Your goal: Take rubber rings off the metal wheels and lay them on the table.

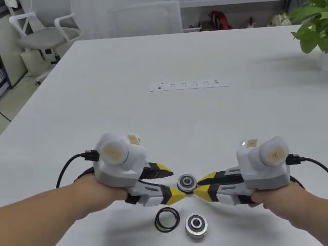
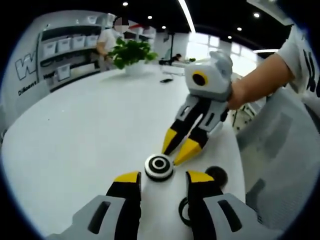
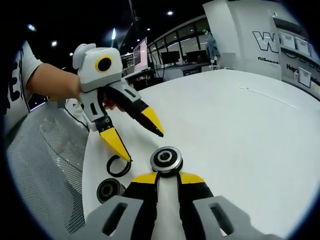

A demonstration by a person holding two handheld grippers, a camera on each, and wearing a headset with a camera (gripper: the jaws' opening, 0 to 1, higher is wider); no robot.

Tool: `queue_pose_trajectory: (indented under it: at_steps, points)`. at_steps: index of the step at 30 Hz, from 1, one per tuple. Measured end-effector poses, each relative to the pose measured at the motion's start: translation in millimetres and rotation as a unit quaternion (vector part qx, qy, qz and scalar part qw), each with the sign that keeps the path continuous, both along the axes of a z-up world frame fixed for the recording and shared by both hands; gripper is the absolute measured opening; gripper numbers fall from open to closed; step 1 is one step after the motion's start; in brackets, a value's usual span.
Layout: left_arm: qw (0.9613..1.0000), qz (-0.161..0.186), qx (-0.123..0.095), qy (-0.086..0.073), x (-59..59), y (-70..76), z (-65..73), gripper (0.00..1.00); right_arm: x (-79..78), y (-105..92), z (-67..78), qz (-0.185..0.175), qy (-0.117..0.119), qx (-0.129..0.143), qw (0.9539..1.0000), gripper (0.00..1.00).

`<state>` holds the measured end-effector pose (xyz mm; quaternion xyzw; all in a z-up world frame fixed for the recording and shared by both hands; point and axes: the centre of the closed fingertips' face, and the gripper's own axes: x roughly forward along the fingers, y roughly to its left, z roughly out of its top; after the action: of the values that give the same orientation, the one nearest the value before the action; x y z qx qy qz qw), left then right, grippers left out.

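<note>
Left gripper (image 1: 173, 182): lower left, jaws gaping wide, holding nothing.
Ring (image 1: 167, 219): lying flat on the table (image 1: 205, 118), bottom centre.
Wheel (image 1: 187, 182): sitting between both grippers' tips, lower centre.
Second wheel (image 1: 196, 224): resting just right of the ring.
Right gripper (image 1: 201, 185): lower right, jaws nearly meeting at the wheel's rim; cannot tell whether gripping.

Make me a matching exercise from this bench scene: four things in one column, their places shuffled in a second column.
Things
1 loose rubber ring
2 plant
3 white strip
4 chair

Places
A beyond the table, far left
B near edge, beside a metal wheel
C table's far right
D middle of the table

Pairs: 1-B, 2-C, 3-D, 4-A
</note>
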<state>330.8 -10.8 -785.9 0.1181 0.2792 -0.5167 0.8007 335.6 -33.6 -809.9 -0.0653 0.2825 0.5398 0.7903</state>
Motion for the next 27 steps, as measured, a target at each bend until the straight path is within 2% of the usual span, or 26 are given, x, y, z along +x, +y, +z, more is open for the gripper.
queue_pose_trajectory:
  at_steps: [6,13,27]
  points:
    - [1.0000,-0.002,0.002,0.004,0.7,-7.8,-3.1,0.32,-0.4,0.2,-1.3,0.000,0.000,0.000,1.0000,0.10]
    - [0.9999,-0.004,0.013,0.002,2.7,-13.7,-7.3,0.25,-0.7,0.0,-1.5,0.000,0.000,0.001,1.0000,0.10]
    - [0.9992,0.007,0.035,-0.021,12.8,-14.8,-8.8,0.14,-0.7,1.1,-1.6,0.000,-0.001,0.003,1.0000,0.10]
